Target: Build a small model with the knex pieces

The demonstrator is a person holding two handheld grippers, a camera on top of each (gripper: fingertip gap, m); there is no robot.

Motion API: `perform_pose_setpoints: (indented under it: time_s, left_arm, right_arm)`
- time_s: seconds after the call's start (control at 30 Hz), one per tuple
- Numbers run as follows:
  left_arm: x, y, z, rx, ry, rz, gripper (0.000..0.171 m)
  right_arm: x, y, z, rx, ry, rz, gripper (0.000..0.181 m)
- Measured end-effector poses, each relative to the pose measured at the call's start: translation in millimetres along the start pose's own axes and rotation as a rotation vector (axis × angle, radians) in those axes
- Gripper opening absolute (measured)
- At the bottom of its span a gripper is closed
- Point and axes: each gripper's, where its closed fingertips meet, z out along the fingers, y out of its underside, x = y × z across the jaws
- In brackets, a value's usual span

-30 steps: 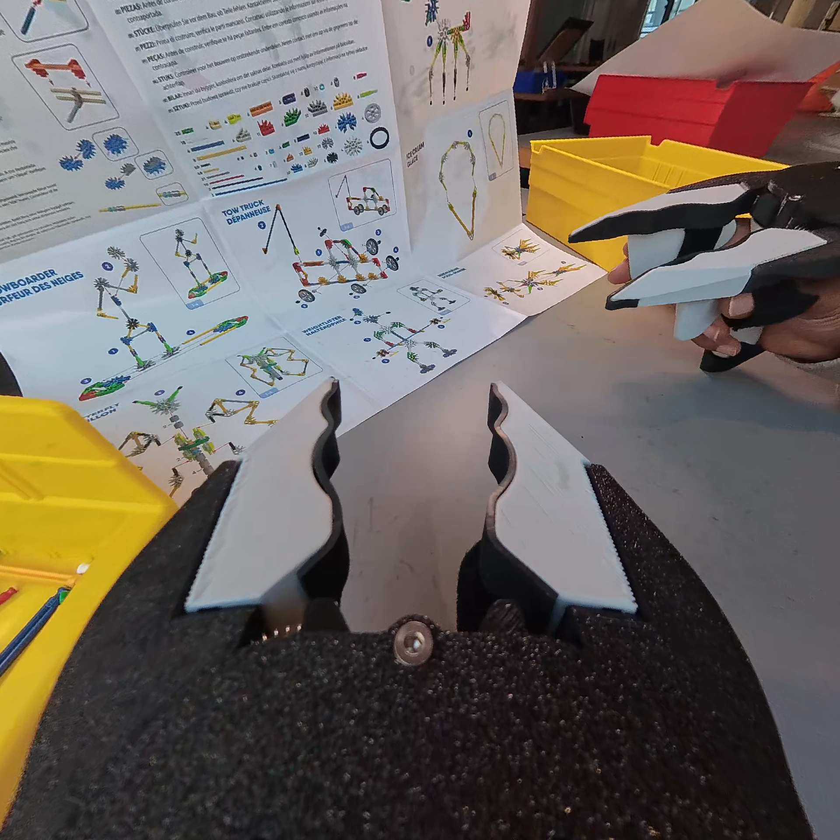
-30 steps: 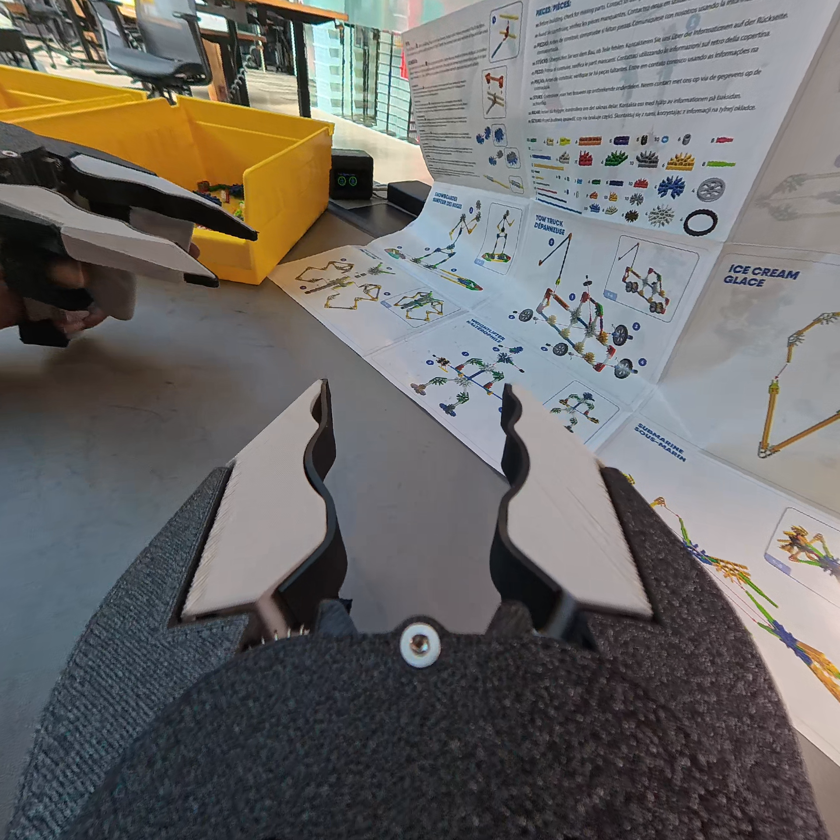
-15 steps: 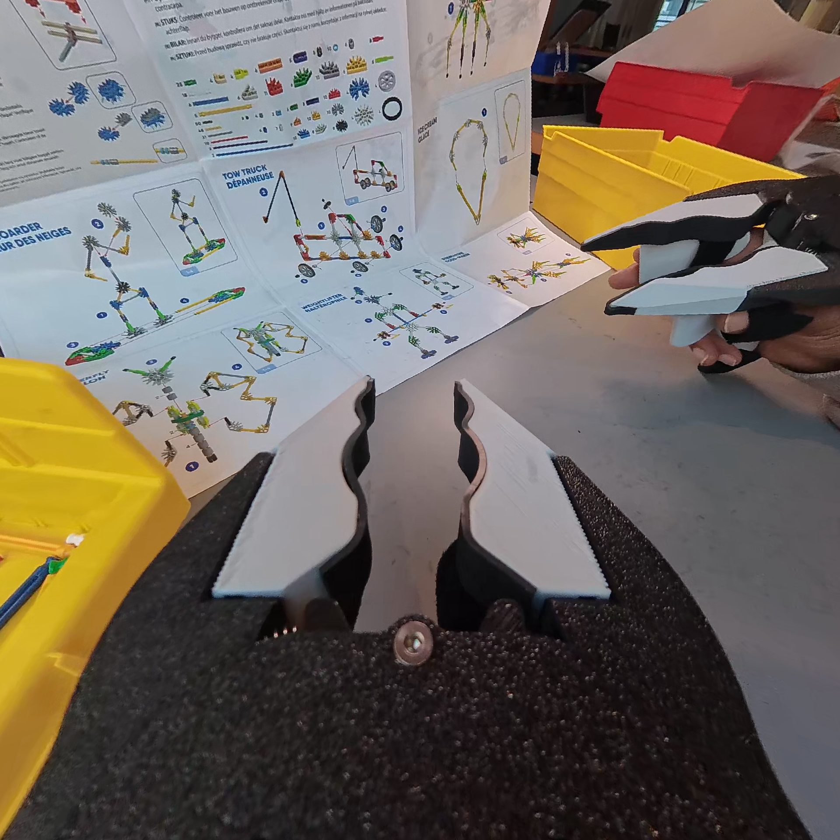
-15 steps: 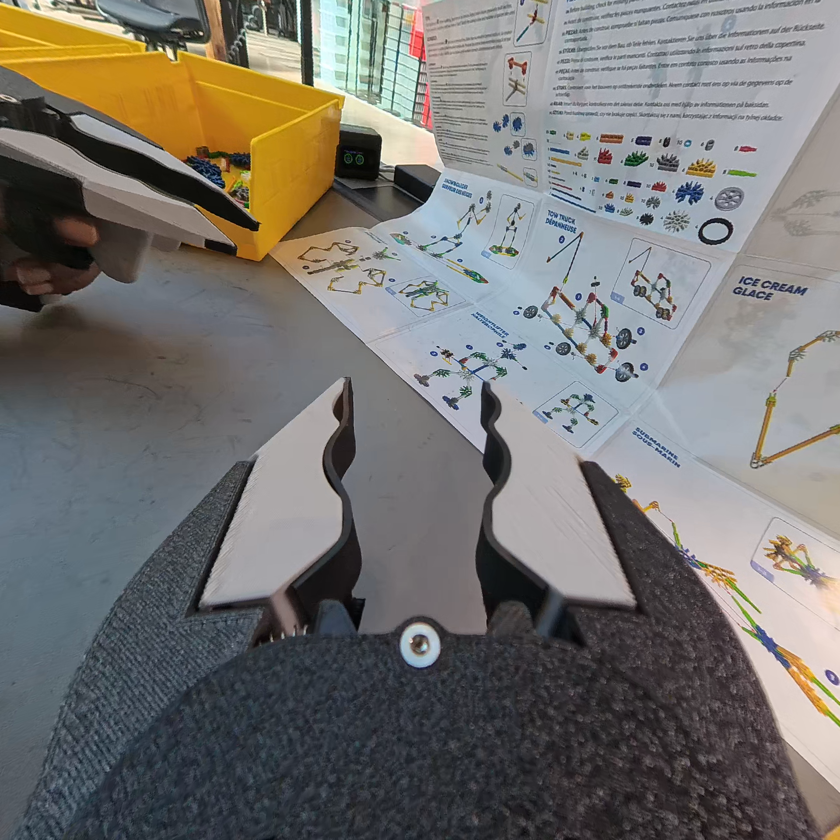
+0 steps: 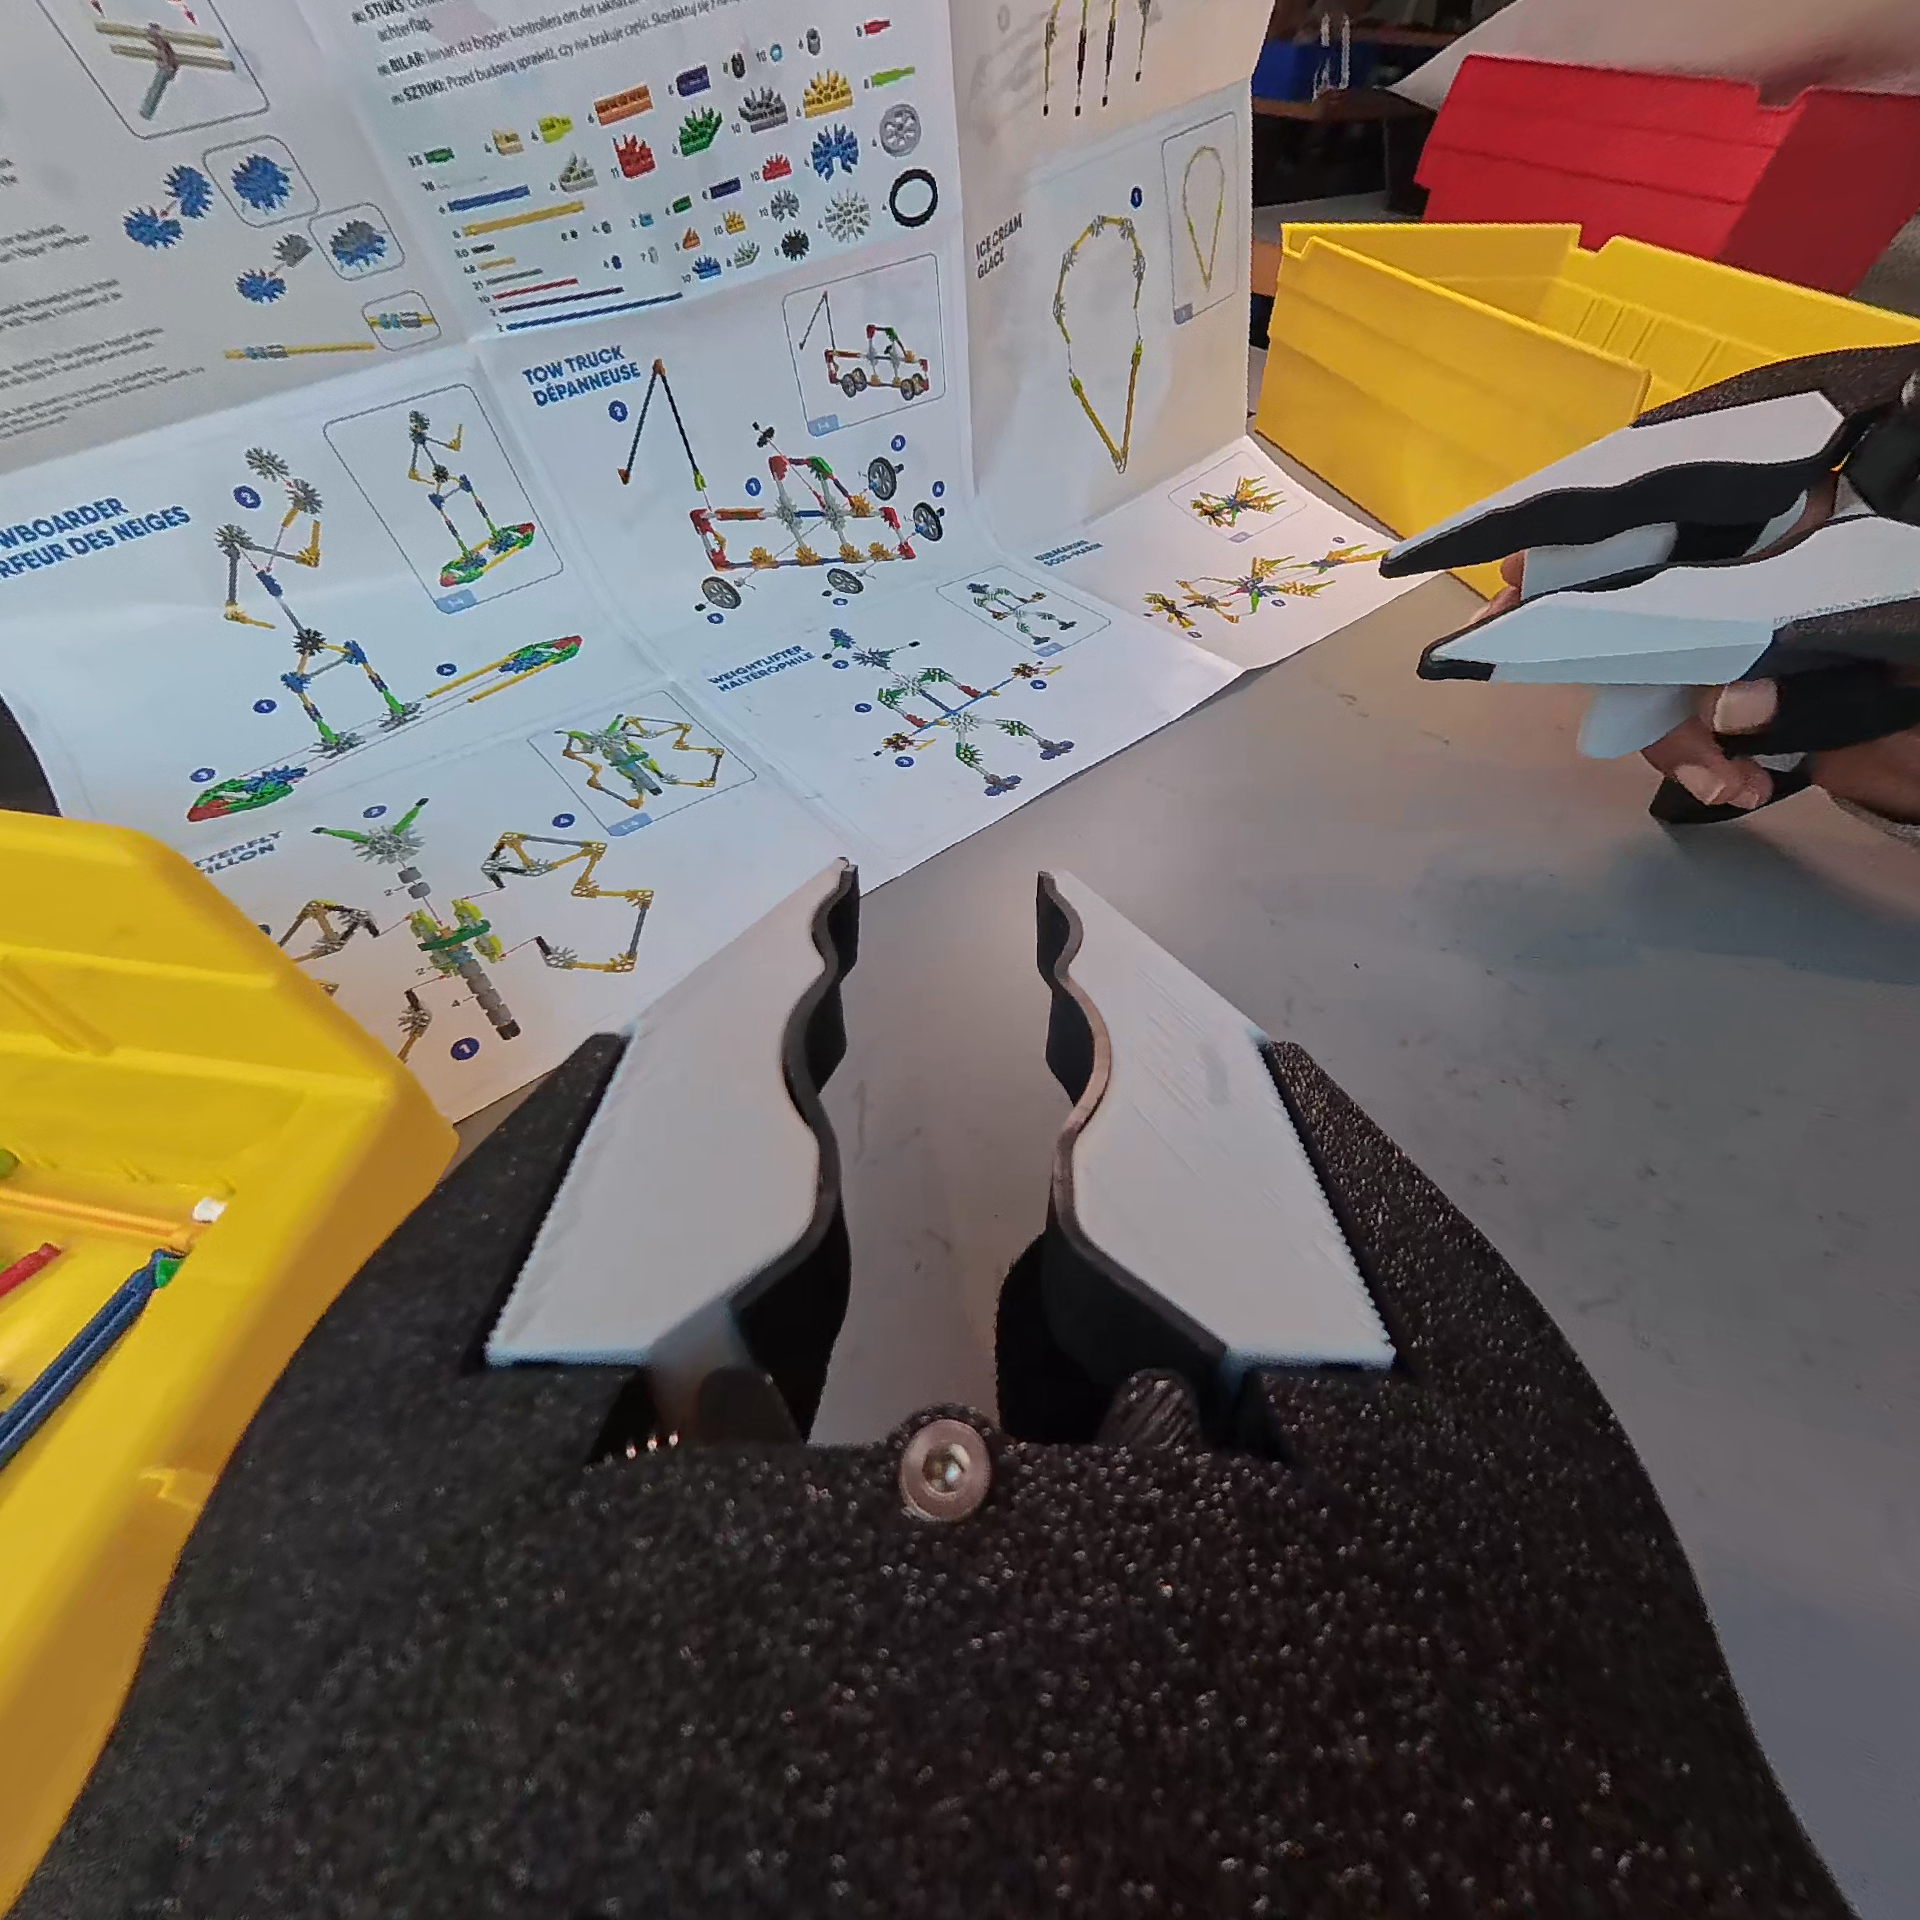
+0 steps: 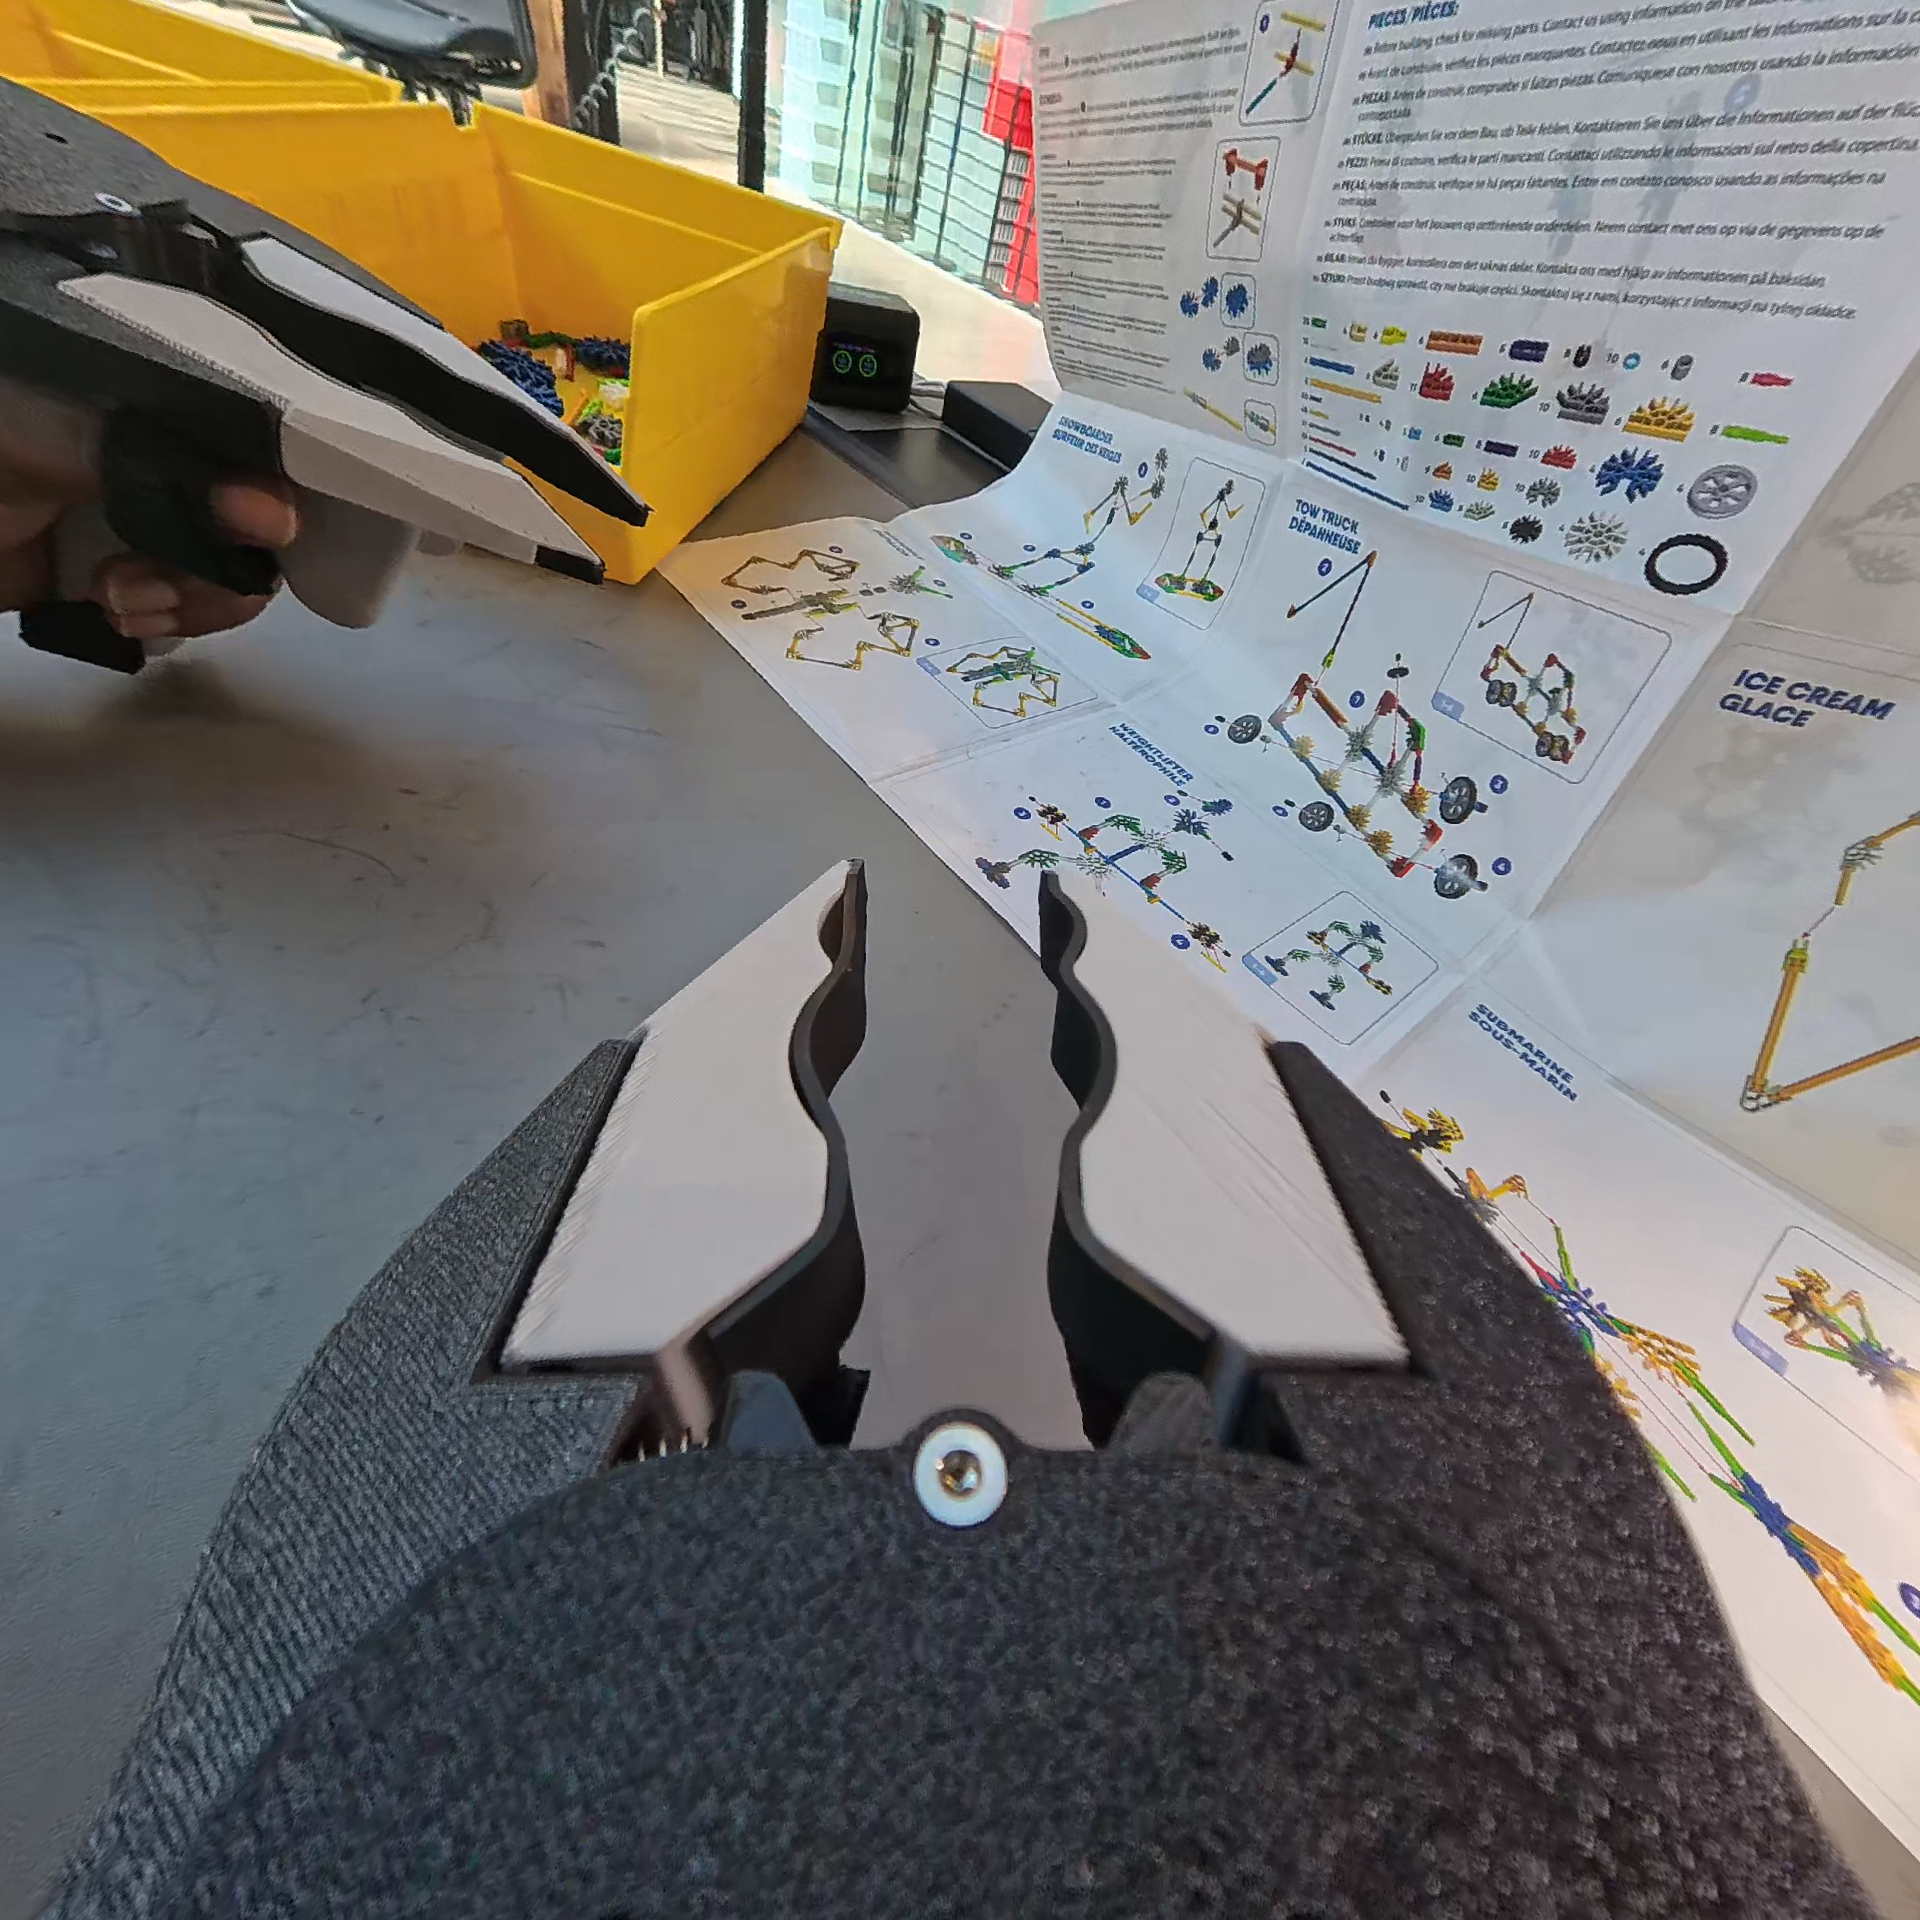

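Note:
My left gripper [image 5: 945, 883] is open and empty, its jaws a narrow gap apart, low over the grey table [image 5: 1455, 1143]. It points at a large unfolded instruction sheet [image 5: 727, 520] that lies on the table and curls up at the back. A yellow bin [image 5: 156, 1039] with coloured rods [image 5: 73, 1340] sits at its left. My right gripper [image 6: 951, 883] is also open and empty with a narrow gap, over the table beside the sheet [image 6: 1351, 623]. Each gripper shows in the other's view: the right one [image 5: 1403, 613] and the left one [image 6: 621, 542], each held by a hand.
A yellow bin [image 6: 707, 343] holds small toy construction pieces [image 6: 561, 364]. Another yellow bin [image 5: 1455, 364] stands at the right of the sheet, with a red bin [image 5: 1662, 177] behind it. A small black device with a green display [image 6: 862, 348] sits behind the sheet's left end.
Both grippers' jaws have narrowed from wide open to a small gap. Both grippers have moved forward a little toward the sheet. Nothing was picked up.

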Motion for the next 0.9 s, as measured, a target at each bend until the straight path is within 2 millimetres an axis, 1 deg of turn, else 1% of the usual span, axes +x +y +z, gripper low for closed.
perform_pose_setpoints:
  time_s: [0.4,0.9]
  left_arm:
    - [-12,-1,-2,0.007,-0.039,-0.029,0.034]
    - [-10,3,1,-0.004,-0.034,-0.032,0.035]
  right_arm:
    - [-3,2,2,-0.018,-0.003,-0.021,0.033]
    - [-7,4,3,-0.026,-0.014,-0.041,0.033]
